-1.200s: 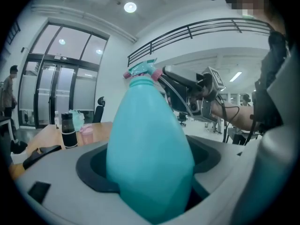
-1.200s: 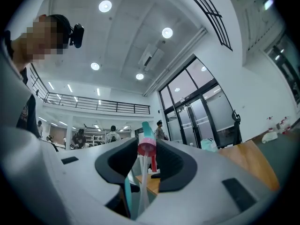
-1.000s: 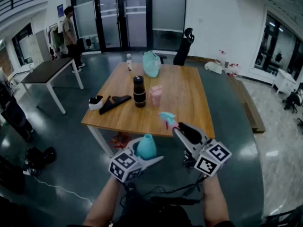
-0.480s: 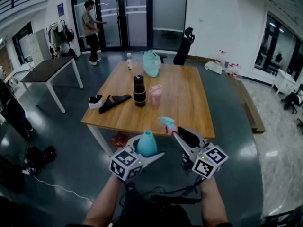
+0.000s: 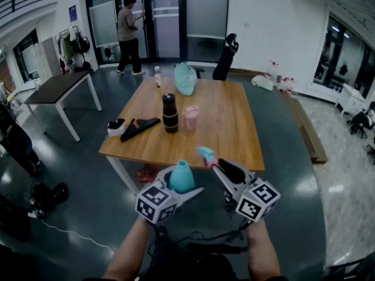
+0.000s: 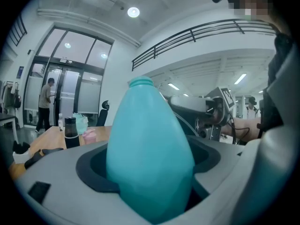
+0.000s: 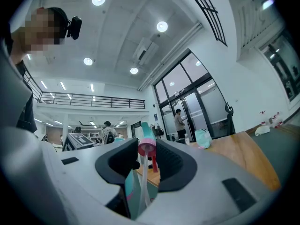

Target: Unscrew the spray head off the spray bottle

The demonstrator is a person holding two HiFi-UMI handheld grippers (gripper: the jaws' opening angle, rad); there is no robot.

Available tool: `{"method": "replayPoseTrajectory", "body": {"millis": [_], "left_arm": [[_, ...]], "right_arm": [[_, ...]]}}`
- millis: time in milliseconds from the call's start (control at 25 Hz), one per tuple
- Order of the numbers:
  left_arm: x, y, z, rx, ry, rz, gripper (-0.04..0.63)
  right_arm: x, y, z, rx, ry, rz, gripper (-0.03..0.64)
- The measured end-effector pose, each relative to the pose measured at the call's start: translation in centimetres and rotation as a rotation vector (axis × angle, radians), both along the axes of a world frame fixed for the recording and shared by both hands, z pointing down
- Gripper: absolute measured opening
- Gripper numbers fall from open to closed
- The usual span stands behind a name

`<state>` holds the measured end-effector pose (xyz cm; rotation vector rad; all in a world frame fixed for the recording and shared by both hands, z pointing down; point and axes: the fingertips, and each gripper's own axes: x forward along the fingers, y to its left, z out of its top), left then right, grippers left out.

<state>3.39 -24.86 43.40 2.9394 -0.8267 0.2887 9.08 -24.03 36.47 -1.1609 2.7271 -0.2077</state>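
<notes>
Already the spray head, dip tube bared, sits clamped in the right hand-held gripper, apart from the open-necked teal spray bottle gripped by the left hand-held gripper, just short of the table. Unscrewing looks finished; next, probably set both down there.

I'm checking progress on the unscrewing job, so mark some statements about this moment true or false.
1. The spray head sits screwed on the teal bottle. False: the bottle's neck is bare, and the right claw holds the spray head.
2. The left claw grips the teal bottle. True.
3. A black bottle stands upright on the table. True.
4. The pink cup is on the floor. False: it stands on the table beside the black bottle.
</notes>
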Motion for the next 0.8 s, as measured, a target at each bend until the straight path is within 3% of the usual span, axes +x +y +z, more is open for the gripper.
{"method": "replayPoseTrajectory", "body": {"millis": [800], "left_arm": [[0.48, -0.19, -0.38, 0.003, 0.003, -0.012, 0.437]], "right_arm": [[0.25, -0.14, -0.24, 0.015, 0.008, 0.005, 0.127]]}}
